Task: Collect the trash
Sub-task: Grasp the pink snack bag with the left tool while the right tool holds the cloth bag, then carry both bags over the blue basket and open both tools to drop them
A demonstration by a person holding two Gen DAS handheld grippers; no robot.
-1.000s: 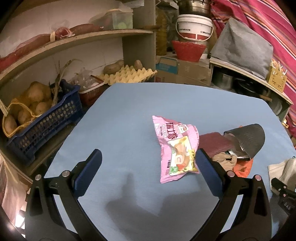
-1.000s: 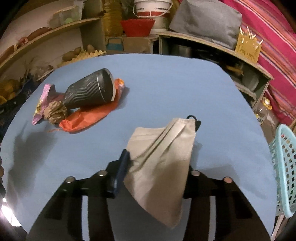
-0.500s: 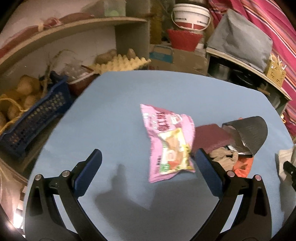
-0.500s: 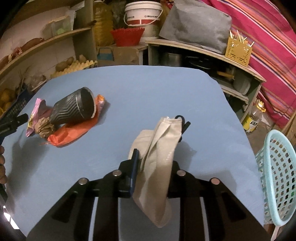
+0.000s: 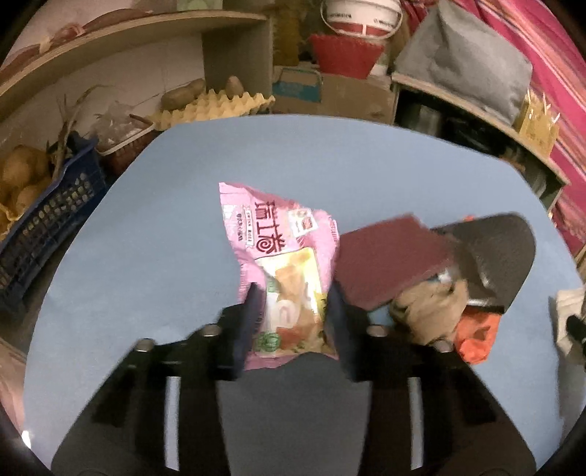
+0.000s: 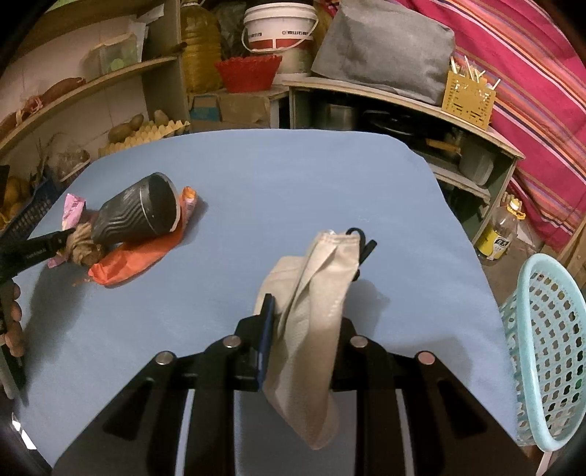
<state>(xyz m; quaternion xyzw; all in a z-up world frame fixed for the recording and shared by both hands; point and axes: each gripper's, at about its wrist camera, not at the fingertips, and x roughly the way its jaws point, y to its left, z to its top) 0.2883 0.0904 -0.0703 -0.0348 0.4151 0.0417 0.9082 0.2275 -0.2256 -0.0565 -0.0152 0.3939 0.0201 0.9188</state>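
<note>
My left gripper (image 5: 293,311) is shut on a pink snack wrapper (image 5: 282,256) on the blue table. Beside it to the right lie a dark red card (image 5: 384,260), a black ribbed paper cup (image 5: 501,256) on its side, a crumpled brown paper wad (image 5: 432,311) and an orange plastic bag (image 5: 476,337). My right gripper (image 6: 304,318) is shut on a beige cloth bag (image 6: 315,304) that hangs between the fingers above the table. In the right wrist view the cup (image 6: 139,212), orange bag (image 6: 135,256) and left gripper (image 6: 33,249) are at the left.
A light blue plastic basket (image 6: 545,351) stands off the table's right edge. A dark blue crate of potatoes (image 5: 40,216) sits off the left edge. Shelves with egg trays (image 5: 212,106), a red basket and a white bucket (image 6: 282,33) stand behind the table.
My left gripper moved forward over the pink wrapper and closed on it. My right gripper stayed shut on the beige bag and lifted slightly.
</note>
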